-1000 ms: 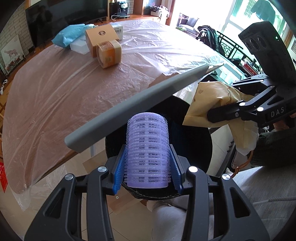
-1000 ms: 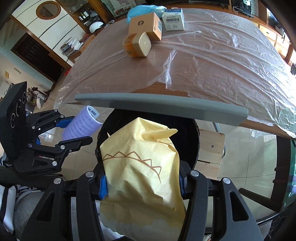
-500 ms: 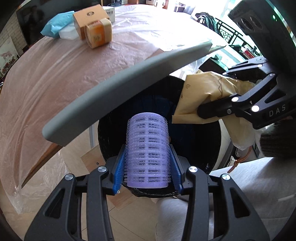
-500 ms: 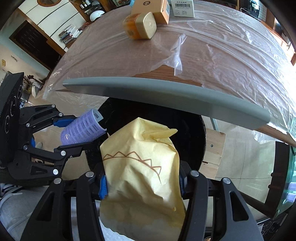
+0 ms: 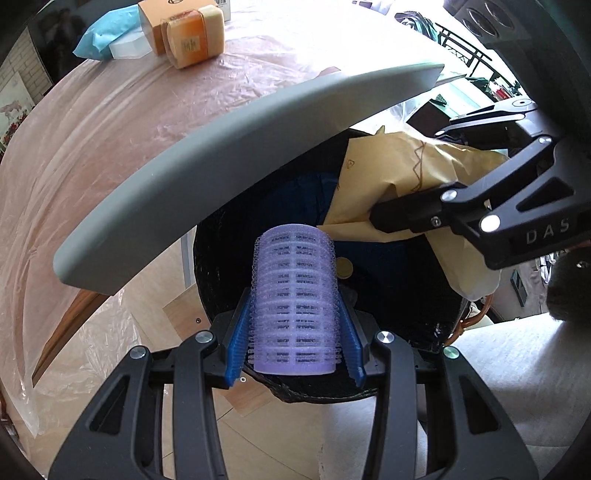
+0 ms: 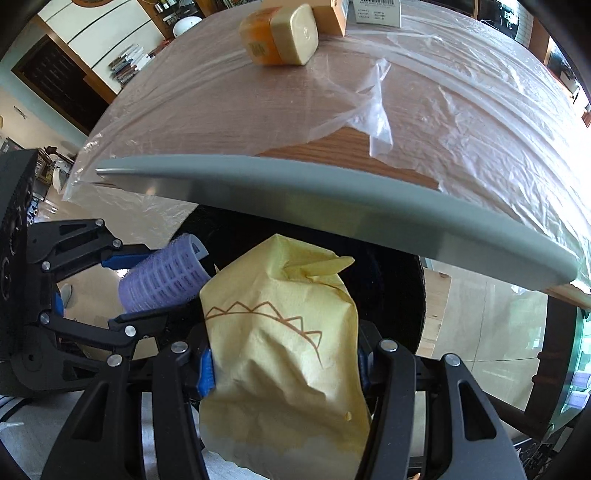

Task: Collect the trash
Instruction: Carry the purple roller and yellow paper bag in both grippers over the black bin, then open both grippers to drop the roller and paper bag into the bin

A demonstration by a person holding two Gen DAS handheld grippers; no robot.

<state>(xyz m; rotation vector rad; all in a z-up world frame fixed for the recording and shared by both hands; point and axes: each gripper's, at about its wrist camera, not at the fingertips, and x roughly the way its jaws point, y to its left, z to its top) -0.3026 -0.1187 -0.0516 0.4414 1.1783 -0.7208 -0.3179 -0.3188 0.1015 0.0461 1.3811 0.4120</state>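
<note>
My left gripper (image 5: 294, 334) is shut on a purple hair roller (image 5: 294, 295), its blue pads pressing both sides. The roller (image 6: 164, 277) hangs over the mouth of a black bin (image 5: 236, 236) below the table's grey edge strip (image 5: 236, 155). My right gripper (image 6: 284, 363) is shut on a crumpled yellow paper bag (image 6: 284, 347) with a brown zigzag line. That bag (image 5: 399, 184) also hangs over the bin (image 6: 399, 291), just right of the roller. A small round beige item (image 5: 345, 267) lies inside the bin.
The wooden table (image 6: 332, 110) under clear plastic sheeting carries an orange jar with a beige lid (image 6: 280, 35), an orange box (image 5: 166, 18), a white box (image 6: 376, 11) and a blue bag (image 5: 107, 33). Light tiled floor (image 5: 155, 288) surrounds the bin. A person's grey-clad leg (image 5: 517, 369) is at right.
Both grippers have sunk toward the bin with their loads still held. The table's edge strip has risen in both views and the bin's mouth looks larger.
</note>
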